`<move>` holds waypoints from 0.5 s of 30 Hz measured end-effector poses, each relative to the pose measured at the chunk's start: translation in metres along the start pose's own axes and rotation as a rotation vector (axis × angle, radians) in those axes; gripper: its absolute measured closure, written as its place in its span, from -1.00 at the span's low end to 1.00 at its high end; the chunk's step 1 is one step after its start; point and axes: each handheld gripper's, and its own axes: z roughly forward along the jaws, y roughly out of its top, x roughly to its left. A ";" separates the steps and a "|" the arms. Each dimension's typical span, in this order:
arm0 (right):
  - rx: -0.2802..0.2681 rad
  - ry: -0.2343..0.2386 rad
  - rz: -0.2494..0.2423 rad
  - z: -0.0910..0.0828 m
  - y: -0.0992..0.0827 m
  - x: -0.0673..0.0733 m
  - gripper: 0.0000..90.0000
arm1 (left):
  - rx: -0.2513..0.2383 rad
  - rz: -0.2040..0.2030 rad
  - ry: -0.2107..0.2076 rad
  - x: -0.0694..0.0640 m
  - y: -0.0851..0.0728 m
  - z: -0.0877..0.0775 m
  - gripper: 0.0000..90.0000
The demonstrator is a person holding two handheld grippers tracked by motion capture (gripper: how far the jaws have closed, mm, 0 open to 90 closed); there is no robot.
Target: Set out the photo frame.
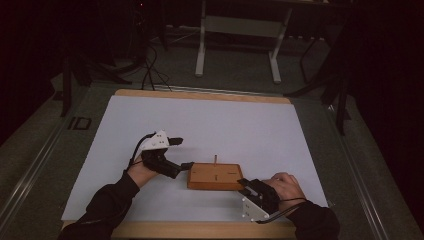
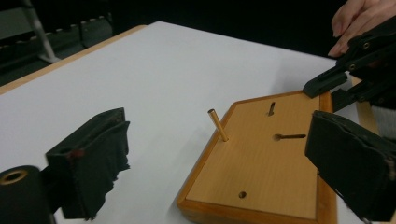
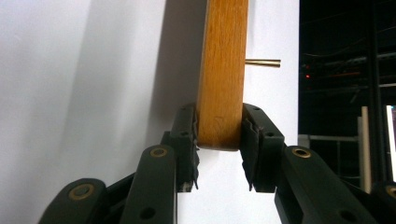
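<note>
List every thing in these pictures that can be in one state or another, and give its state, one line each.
wooden board: lying on the white table sheet, one corner clamped edge-on.
brass pin: standing in a hole at the board's edge, leaning slightly.
other holes: empty.
left gripper: open, holding nothing, pin ahead between its jaws.
right gripper: shut on the board's corner.

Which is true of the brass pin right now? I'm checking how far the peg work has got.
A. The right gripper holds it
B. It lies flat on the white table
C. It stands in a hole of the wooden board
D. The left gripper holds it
C: the brass pin stands in the wooden board, free of the open left gripper; the right gripper clamps the board's edge.
</note>
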 end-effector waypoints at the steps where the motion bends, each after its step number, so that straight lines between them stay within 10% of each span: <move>1: -0.004 0.003 0.000 0.000 -0.001 -0.002 0.52 | -0.003 -0.004 0.021 -0.001 -0.001 -0.003 -0.87; 15: -0.030 0.092 0.074 0.001 -0.009 -0.033 0.54 | -0.044 -0.040 0.039 -0.013 -0.012 -0.034 -0.96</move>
